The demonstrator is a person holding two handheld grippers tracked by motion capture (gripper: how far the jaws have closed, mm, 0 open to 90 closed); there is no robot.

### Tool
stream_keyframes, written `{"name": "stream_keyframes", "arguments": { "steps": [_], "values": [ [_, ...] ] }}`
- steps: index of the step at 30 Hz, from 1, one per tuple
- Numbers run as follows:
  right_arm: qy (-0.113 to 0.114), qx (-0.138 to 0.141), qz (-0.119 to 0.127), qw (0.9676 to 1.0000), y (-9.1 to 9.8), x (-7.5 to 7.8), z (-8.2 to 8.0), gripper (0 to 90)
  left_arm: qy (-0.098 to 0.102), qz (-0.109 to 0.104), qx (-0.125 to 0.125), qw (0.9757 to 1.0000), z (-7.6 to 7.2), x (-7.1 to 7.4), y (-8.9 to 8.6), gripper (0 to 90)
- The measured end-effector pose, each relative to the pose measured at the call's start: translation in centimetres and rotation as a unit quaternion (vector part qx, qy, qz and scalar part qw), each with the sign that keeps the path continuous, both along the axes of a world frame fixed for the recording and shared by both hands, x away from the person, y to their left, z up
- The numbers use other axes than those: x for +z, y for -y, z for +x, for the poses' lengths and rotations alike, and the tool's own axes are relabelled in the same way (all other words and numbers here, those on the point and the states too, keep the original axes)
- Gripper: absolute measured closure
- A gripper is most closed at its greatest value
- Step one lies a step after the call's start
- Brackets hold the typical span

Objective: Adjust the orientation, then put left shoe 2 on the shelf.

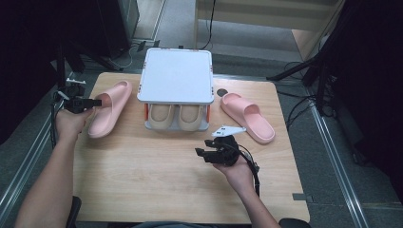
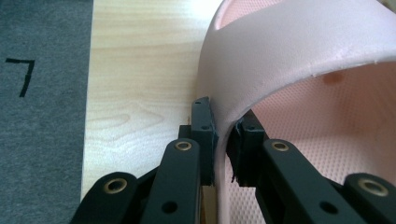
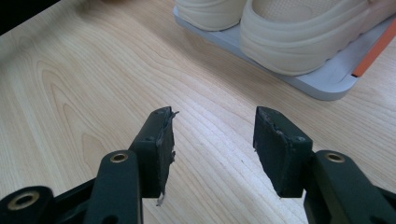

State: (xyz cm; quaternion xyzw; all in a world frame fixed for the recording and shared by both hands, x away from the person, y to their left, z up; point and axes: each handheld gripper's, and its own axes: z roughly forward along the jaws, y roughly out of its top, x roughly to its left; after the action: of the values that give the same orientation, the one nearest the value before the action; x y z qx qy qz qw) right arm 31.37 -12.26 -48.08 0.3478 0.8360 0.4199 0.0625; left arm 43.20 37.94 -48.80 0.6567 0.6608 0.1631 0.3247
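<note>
A pink slipper [image 1: 111, 107] lies at the table's left, toe towards the near edge. My left gripper [image 1: 97, 102] comes in from its left side and is shut on the slipper's strap [image 2: 299, 51]. In the left gripper view my left gripper [image 2: 223, 126] has one pad outside the strap's edge and one inside, both pressing on it. A second pink slipper [image 1: 247, 116] lies at the right. My right gripper [image 1: 202, 153] hovers over bare wood at the centre right. In its own view the right gripper [image 3: 212, 135] is open with nothing between the jaws.
A small white two-level rack [image 1: 176, 76] stands at the middle back of the wooden table [image 1: 157, 175], with a pair of beige slippers [image 1: 176, 116] on its lower shelf [image 3: 322, 86]. Black stands and cables line both sides of the table.
</note>
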Motion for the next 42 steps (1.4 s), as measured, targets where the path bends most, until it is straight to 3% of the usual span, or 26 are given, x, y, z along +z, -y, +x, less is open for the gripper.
{"name": "stream_keyframes", "arguments": {
  "steps": [3, 5, 8, 18, 32, 42],
  "values": [
    [0.001, 0.005, -0.001, 1.0000, -0.2, 0.0, 0.0, 48.2, -0.015, -0.011, 0.001, 0.9998, 0.1, 0.2, -0.2, 81.8],
    [0.000, 0.007, -0.003, 1.0000, -0.4, 0.0, 0.0, 48.1, -0.023, -0.001, -0.001, 0.9997, 0.4, 0.5, -0.2, 81.6],
    [0.001, 0.013, -0.005, 0.9999, -0.6, -0.1, 0.0, 48.1, -0.022, 0.010, -0.002, 0.9997, 0.7, 1.5, 0.0, 81.4],
    [-0.001, 0.021, -0.002, 0.9998, -0.9, 0.0, 0.1, 48.1, -0.025, 0.013, -0.004, 0.9996, 2.1, 5.7, 1.0, 81.4],
    [0.002, 0.015, 0.014, 0.9998, -0.5, 0.5, 0.6, 47.9, -0.014, 0.020, -0.006, 0.9997, 3.5, 11.5, 1.9, 80.6],
    [0.002, 0.016, 0.017, 0.9997, -0.4, 0.6, 0.7, 47.9, 0.005, 0.017, -0.015, 0.9997, 4.8, 15.7, 4.2, 80.4]
  ]
}}
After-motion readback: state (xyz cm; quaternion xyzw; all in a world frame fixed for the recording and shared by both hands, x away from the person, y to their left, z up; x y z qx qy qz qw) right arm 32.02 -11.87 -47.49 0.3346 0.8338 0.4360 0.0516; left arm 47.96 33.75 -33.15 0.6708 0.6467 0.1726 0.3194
